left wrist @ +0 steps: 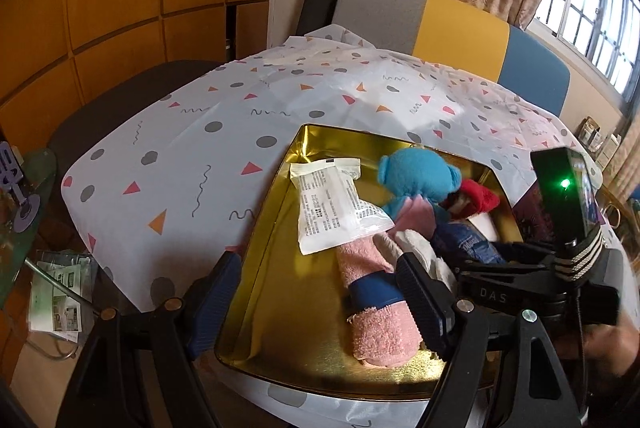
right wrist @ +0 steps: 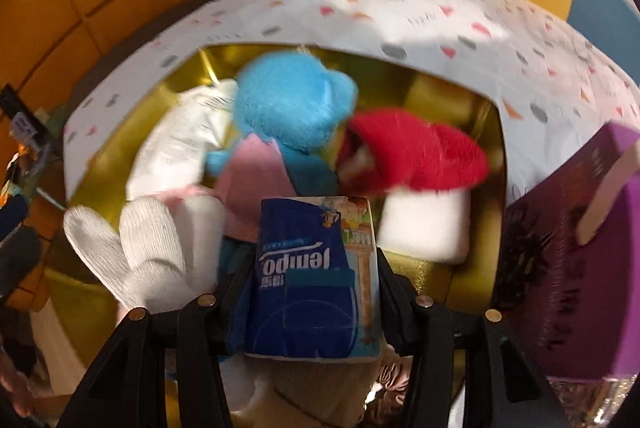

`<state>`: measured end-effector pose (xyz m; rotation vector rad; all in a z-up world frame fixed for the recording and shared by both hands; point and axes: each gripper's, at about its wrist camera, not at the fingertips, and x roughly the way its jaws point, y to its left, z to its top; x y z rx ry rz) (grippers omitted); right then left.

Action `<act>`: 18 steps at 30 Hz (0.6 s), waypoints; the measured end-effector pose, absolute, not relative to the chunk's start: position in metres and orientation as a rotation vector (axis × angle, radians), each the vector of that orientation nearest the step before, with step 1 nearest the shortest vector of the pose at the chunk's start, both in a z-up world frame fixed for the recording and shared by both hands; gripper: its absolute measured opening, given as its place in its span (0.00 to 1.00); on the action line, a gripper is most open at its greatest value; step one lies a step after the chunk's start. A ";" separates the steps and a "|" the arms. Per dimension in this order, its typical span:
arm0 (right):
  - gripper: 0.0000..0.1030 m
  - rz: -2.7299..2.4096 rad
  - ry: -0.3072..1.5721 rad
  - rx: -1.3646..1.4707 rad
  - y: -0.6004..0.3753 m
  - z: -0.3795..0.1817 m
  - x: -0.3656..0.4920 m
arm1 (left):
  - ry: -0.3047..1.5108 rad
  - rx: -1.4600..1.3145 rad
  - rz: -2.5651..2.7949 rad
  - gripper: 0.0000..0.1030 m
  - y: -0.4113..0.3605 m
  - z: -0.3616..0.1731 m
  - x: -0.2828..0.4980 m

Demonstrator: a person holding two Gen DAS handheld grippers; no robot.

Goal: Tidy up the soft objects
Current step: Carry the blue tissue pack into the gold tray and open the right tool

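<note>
Inside the gold tin (left wrist: 276, 220), plush toys, a towel (left wrist: 372, 320) and a glove (right wrist: 152, 252) crowd the right half; the left floor is bare. The right gripper (right wrist: 316, 292) tilts steeply down, fingers clamping a tissue pack (right wrist: 308, 280) above the tin; the left gripper (left wrist: 320, 300) straddles the near rim, fingers open

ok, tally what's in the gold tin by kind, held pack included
Plush toys: 2, blue plush and red plush
Rolled towels: 1, pink towel
Gloves: 1, white glove
Packets: 2, white sachet and tissue pack
Total: 6
</note>
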<state>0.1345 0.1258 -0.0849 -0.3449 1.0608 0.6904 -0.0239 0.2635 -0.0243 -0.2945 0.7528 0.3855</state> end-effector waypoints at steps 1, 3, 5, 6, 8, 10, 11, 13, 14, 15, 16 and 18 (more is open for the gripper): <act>0.51 0.692 1.053 -0.351 0.126 -0.083 0.133 | 0.753 -0.295 0.387 0.78 0.263 -0.025 -0.024; 0.52 0.706 1.035 -0.363 0.129 -0.080 0.129 | 0.757 -0.296 0.386 0.78 0.263 -0.025 -0.023; 0.52 0.719 1.035 -0.358 0.129 -0.079 0.124 | 0.756 -0.294 0.387 0.79 0.261 -0.024 -0.022; 0.56 0.718 1.028 -0.362 0.129 -0.078 0.121 | 0.756 -0.292 0.387 0.80 0.260 -0.024 -0.022; 0.67 0.708 0.996 -0.374 0.129 -0.073 0.115 | 0.753 -0.288 0.387 0.80 0.258 -0.023 -0.023; 0.73 0.714 0.966 -0.351 0.124 -0.066 0.108 | 0.749 -0.287 0.386 0.81 0.256 -0.022 -0.023; 0.75 0.713 0.961 -0.341 0.123 -0.064 0.109 | 0.749 -0.286 0.384 0.81 0.255 -0.021 -0.023; 0.80 0.704 0.938 -0.330 0.120 -0.056 0.104 | 0.744 -0.282 0.380 0.81 0.252 -0.019 -0.024; 0.80 0.697 0.921 -0.327 0.118 -0.052 0.102 | 0.742 -0.280 0.380 0.82 0.251 -0.018 -0.025; 0.80 0.694 0.910 -0.323 0.116 -0.050 0.101 | 0.741 -0.279 0.379 0.82 0.251 -0.018 -0.025; 0.80 0.688 0.896 -0.321 0.114 -0.046 0.099 | 0.739 -0.279 0.378 0.82 0.250 -0.017 -0.025; 0.80 0.669 0.866 -0.316 0.109 -0.040 0.097 | 0.739 -0.276 0.373 0.85 0.248 -0.016 -0.025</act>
